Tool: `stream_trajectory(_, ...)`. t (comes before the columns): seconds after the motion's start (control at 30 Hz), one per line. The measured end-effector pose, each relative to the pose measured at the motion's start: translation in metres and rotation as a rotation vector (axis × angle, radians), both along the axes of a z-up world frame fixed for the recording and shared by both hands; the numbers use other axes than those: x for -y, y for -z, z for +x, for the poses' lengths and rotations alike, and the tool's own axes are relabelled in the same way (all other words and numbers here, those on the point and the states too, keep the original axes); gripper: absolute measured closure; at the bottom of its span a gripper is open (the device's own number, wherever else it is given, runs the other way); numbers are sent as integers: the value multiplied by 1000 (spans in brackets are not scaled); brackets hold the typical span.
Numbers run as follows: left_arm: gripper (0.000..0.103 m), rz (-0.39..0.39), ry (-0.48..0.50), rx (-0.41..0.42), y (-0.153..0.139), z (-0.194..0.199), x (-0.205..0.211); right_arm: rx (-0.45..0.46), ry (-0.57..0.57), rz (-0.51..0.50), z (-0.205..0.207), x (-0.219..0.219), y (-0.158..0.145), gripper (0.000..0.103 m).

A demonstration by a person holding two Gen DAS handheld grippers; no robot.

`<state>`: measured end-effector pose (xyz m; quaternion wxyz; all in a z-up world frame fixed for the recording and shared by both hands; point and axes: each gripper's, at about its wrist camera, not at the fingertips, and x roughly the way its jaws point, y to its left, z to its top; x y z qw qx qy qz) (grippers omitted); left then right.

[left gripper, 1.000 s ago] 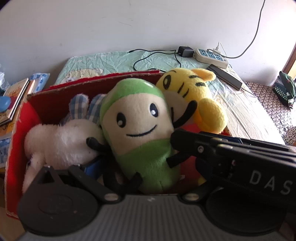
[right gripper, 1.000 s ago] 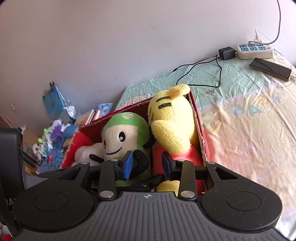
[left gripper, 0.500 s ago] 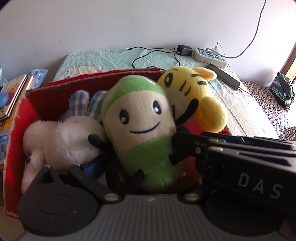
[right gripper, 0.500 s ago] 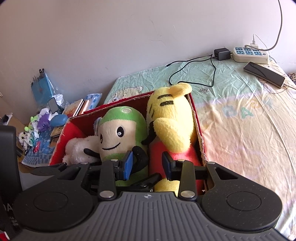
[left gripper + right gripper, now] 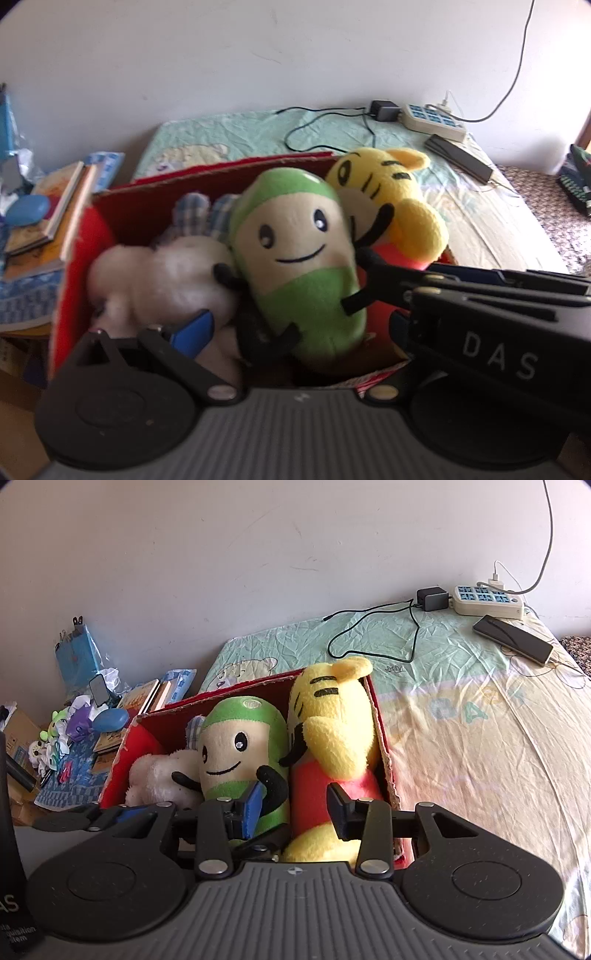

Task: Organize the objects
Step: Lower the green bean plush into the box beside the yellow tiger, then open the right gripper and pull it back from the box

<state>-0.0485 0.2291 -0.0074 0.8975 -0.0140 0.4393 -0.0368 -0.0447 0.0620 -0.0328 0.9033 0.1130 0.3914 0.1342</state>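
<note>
Left wrist view: red box (image 5: 79, 254) on the bed (image 5: 236, 129) holds 3 plush toys side by side: white (image 5: 162, 273), green (image 5: 295, 266), yellow (image 5: 399, 206). Left gripper (image 5: 295, 332) jaws spread wide, gripping nothing.

Right wrist view: right gripper (image 5: 293, 808) jaws apart, empty, just before the box's (image 5: 384, 746) near edge. Green toy (image 5: 236, 749) stands between white toy (image 5: 159, 775) and yellow toy (image 5: 332, 738).

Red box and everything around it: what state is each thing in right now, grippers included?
Red box: open-topped, packed with toys.
Green plush: upright, in the middle.
Yellow tiger plush: upright against the right wall.
White plush: slumped on the left.
Power strip: cables plugged in.
Phone: flat on the bed.
Right gripper: open.
Left gripper: open.
</note>
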Motion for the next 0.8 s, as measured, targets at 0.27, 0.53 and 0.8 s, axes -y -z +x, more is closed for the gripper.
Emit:
stream_trajectory(0.27,2,24,-18,-17,-6,-10,-3,23,-1,5,-10,-2,-5,54)
stream_trajectory(0.53,2,22,-38,-27,-9,-21,-5,37,25,-9,-18,-5,-6,45)
stream_trajectory(0.8,2,22,-46,-11,-23,-35,-6,79,43,-33,-31,0,-19,40)
